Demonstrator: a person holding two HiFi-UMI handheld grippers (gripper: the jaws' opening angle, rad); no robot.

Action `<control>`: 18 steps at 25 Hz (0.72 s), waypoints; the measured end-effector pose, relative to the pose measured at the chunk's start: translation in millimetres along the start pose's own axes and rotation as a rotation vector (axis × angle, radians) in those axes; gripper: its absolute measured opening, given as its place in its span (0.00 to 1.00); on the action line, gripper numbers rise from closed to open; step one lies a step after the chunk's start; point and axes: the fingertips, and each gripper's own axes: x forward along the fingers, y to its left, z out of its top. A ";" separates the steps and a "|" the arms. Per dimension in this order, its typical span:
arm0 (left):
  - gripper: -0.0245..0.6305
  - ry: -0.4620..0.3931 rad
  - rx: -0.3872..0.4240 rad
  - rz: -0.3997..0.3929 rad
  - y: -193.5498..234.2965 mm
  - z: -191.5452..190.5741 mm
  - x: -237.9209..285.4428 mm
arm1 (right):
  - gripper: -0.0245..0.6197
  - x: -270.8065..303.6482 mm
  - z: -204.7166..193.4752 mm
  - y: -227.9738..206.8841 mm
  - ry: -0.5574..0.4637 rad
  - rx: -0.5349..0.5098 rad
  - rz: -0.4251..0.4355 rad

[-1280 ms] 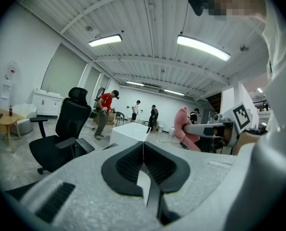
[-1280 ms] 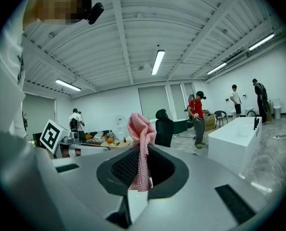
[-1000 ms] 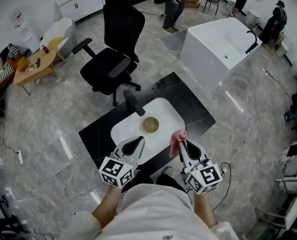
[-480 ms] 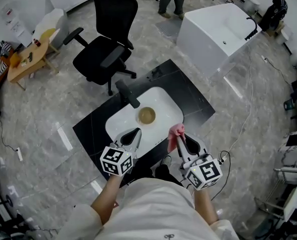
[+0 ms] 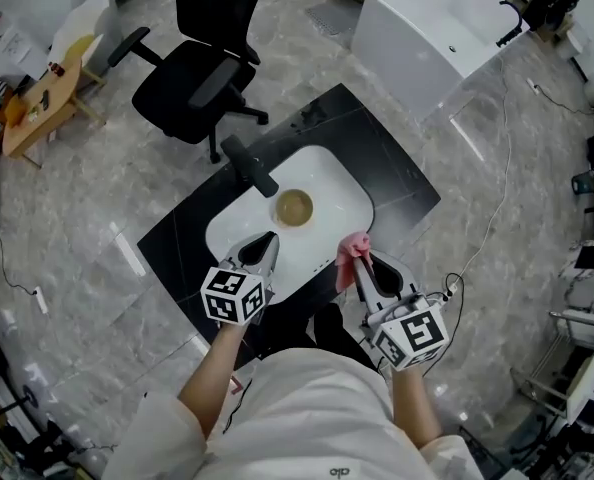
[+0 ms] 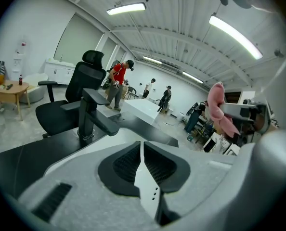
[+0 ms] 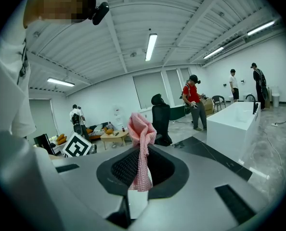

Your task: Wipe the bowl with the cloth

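The bowl point(image 5: 295, 207) is seen upright in the white sink point(image 5: 329, 173), near the far end, just beside the black tap point(image 5: 249, 165). It is touched by nothing. The sink is set in a black desk point(image 5: 382, 163).

The pink cloth point(image 5: 352, 253) is pinched in the jaws of the right gripper point(image 5: 361, 271), bunched above the tips and hanging a little below them. It is held over the near right rim of the sink, apart from the bowl. The jaws of the left gripper point(image 5: 265, 248) are closed together with nothing between them, over the near left part of the sink.

Against the earlier frames, both grippers have been brought in lower toward the sink, the left more than the right, and the view has tipped further down, so chair point(image 5: 199, 63) and tub sit higher in frame. Bowl is unmoved in the sink; grip on cloth is unchanged.

Judged from this, the approach is under way and wiping is not yet begun. The bowl is not steadied yet, and for that the left jaws would first have to be opened.
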 end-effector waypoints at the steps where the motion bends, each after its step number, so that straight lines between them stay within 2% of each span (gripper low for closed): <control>1: 0.06 0.008 -0.002 0.002 4.4 -2.8 4.4 | 0.08 3.5 -2.1 -1.2 0.002 0.003 -0.002; 12: 0.06 0.105 -0.002 0.008 38.8 -39.1 51.6 | 0.08 35.6 -23.9 -4.3 0.051 0.012 0.018; 18: 0.06 0.136 -0.061 0.027 60.8 -60.5 70.3 | 0.08 49.3 -39.2 -8.8 0.068 0.031 0.019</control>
